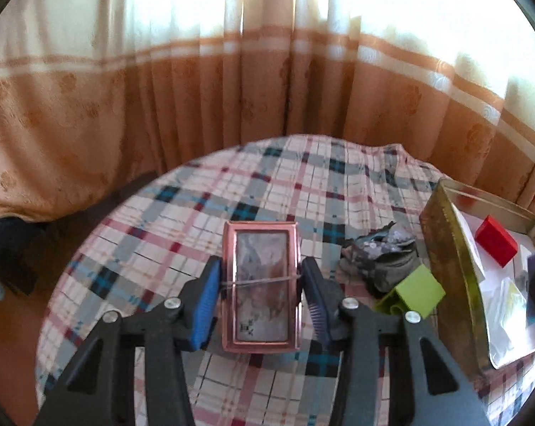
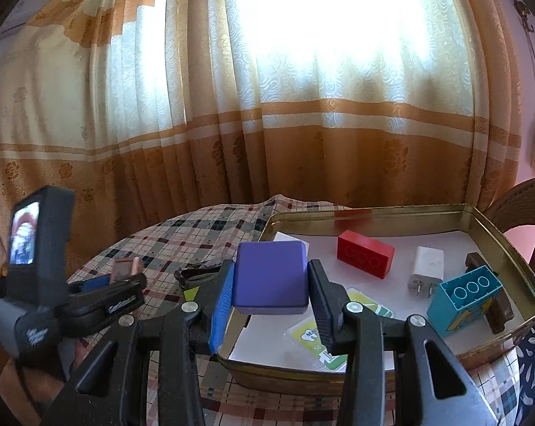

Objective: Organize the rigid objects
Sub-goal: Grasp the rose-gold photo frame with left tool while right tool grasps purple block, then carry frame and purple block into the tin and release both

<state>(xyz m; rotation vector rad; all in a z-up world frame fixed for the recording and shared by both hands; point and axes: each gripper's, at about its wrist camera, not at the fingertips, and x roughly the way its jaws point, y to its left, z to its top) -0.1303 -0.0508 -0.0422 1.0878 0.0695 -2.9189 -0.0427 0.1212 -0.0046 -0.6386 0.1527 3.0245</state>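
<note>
A flat pink metal case (image 1: 260, 284) with a thin band across it sits between the blue pads of my left gripper (image 1: 261, 266), which is shut on its long sides just above the plaid tablecloth (image 1: 232, 184). The right wrist view shows that same gripper (image 2: 123, 284) at the left with the case (image 2: 125, 269) at its tips. My right gripper (image 2: 271, 269) is shut on a purple block (image 2: 271, 277), held over the near left corner of a gold tin tray (image 2: 374, 213).
The tray holds a red block (image 2: 365, 254), a white charger (image 2: 425, 271), a teal block (image 2: 466, 298), a brown piece (image 2: 495, 305) and printed cards (image 2: 313, 340). Left of the tray lie a green block (image 1: 415, 293) and a dark floral pouch (image 1: 381, 255). Curtains hang behind; a wicker chair (image 2: 527, 198) stands at the right.
</note>
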